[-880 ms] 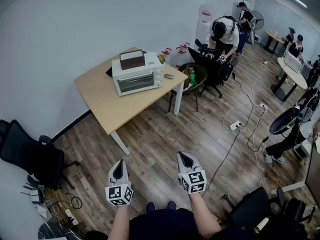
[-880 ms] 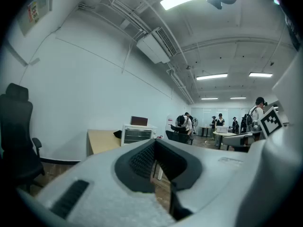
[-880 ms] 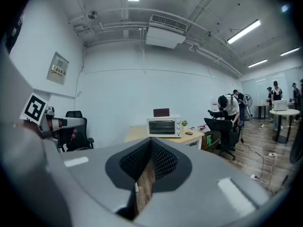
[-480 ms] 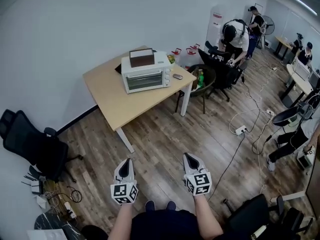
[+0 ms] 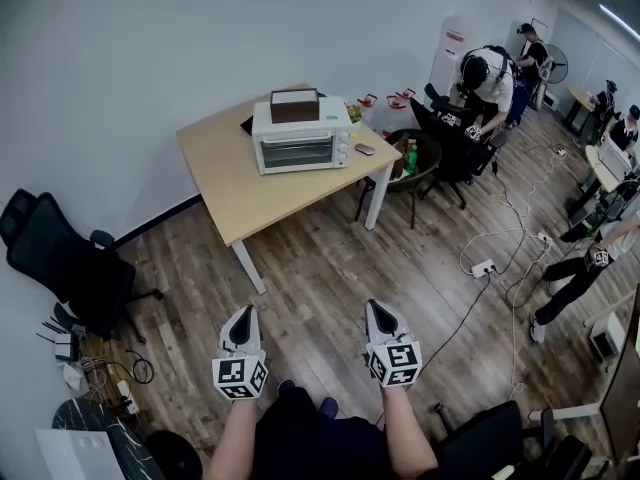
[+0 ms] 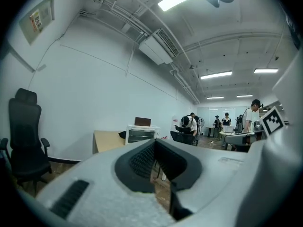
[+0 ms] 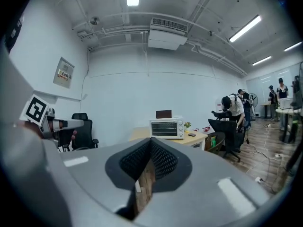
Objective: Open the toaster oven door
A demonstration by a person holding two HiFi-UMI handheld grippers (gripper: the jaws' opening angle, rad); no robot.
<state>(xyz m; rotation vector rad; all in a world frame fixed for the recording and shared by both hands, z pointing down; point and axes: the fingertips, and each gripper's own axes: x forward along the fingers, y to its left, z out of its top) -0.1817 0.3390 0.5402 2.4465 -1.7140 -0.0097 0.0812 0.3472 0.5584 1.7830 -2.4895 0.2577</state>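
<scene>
A white toaster oven with its glass door shut stands on a light wooden table by the wall, far ahead of me. A brown box lies on top of it. The oven also shows small in the left gripper view and in the right gripper view. My left gripper and right gripper hang low over the wooden floor, well short of the table. Both are shut with nothing between the jaws, as the left gripper and right gripper show in their own views.
A black office chair stands at the left by the wall. Another chair with bottles sits right of the table. Cables and a power strip lie on the floor to the right. People work at desks at the back right.
The table and oven have slid to the right in the head view and look a little nearer. Both grippers stayed low and shut.
</scene>
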